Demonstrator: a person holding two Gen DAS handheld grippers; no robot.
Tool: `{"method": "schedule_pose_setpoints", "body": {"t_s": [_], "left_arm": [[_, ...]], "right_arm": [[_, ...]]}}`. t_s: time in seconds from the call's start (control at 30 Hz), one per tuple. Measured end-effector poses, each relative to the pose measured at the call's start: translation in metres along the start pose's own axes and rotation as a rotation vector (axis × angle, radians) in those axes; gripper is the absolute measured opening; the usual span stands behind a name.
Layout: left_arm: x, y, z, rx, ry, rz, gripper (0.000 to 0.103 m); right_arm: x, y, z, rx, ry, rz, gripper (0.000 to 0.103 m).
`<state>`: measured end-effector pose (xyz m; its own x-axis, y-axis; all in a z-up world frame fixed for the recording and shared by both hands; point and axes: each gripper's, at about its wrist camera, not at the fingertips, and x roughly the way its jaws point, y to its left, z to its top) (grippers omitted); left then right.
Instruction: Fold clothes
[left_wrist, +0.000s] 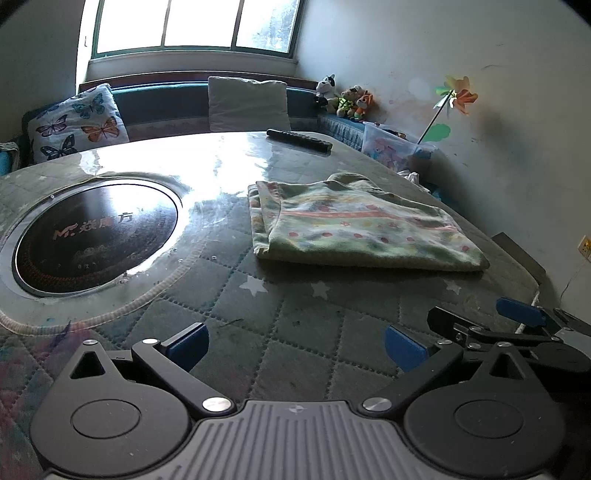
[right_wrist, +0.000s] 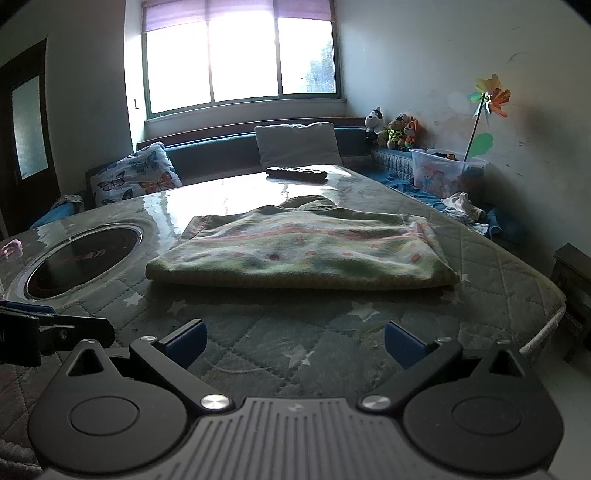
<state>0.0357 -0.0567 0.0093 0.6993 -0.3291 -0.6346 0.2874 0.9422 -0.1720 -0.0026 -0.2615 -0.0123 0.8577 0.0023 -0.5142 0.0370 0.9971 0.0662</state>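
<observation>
A folded green garment (left_wrist: 362, 225) with pink stripes and small red motifs lies flat on the quilted table cover (left_wrist: 258, 314), to the right of centre. In the right wrist view the same garment (right_wrist: 303, 251) lies straight ahead. My left gripper (left_wrist: 297, 345) stands open over the quilted cover, well short of the garment, nothing between its blue pads. My right gripper (right_wrist: 293, 343) is open too, just in front of the garment's near edge. The right gripper's fingers (left_wrist: 517, 314) show at the right edge of the left wrist view.
A round black cooktop (left_wrist: 96, 236) is set into the table at the left. A dark remote (left_wrist: 299, 140) lies at the far edge. Beyond are cushions (left_wrist: 247, 103), plush toys (left_wrist: 347, 99), a plastic bin (left_wrist: 395, 147) with a pinwheel (left_wrist: 458, 96), and the table's right edge (right_wrist: 546, 321).
</observation>
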Motion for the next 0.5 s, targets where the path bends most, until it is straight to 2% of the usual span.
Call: {"method": "schedule_pose_setpoints", "body": {"t_s": [0.5], "left_arm": [[0.0067,-0.003,-0.0017,0.005,0.023,-0.003,0.103]], "right_arm": [[0.005,-0.0011,-0.0016,0.007,0.015,-0.005,0.103]]}}
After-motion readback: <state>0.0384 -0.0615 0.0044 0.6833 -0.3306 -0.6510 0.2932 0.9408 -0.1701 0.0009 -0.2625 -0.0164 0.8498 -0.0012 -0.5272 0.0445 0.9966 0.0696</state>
